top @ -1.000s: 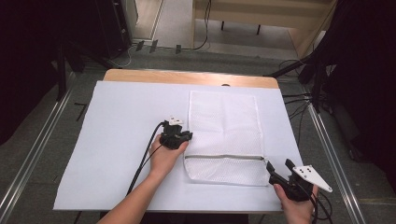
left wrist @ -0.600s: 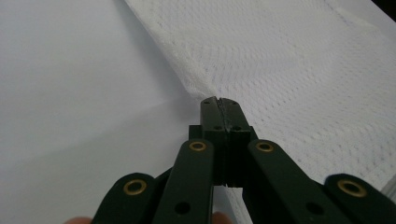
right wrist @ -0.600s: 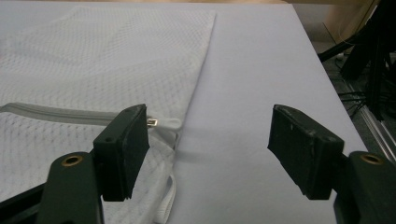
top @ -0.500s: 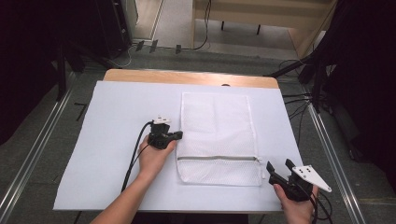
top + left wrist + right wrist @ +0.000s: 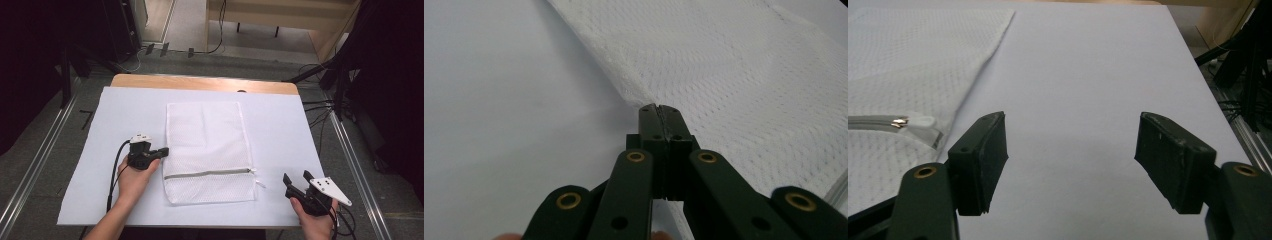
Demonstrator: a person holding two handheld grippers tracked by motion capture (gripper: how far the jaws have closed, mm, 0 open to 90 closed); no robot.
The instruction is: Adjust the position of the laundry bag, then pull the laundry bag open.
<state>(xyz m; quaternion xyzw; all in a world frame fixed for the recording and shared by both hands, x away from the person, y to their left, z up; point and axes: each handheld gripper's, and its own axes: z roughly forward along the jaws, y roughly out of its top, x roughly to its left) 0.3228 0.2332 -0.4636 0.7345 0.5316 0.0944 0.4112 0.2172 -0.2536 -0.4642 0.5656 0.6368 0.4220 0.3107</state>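
A white mesh bag [image 5: 207, 150] is laid flat at the centre of the white sheet [image 5: 280, 125]. Its nine-o'clock edge is pinched by the closed left gripper [image 5: 164, 150]. The right gripper [image 5: 295, 178] is held wide apart at four o'clock, gripping nothing.

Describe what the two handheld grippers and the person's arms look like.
Both grippers are black linkage tools with brass-coloured rivets. The left gripper carries a small white block on top and trails a black cable; the right gripper bears a pale three-cornered plate. Its jaws are flat, blocky pads. The forearms show no sleeves.
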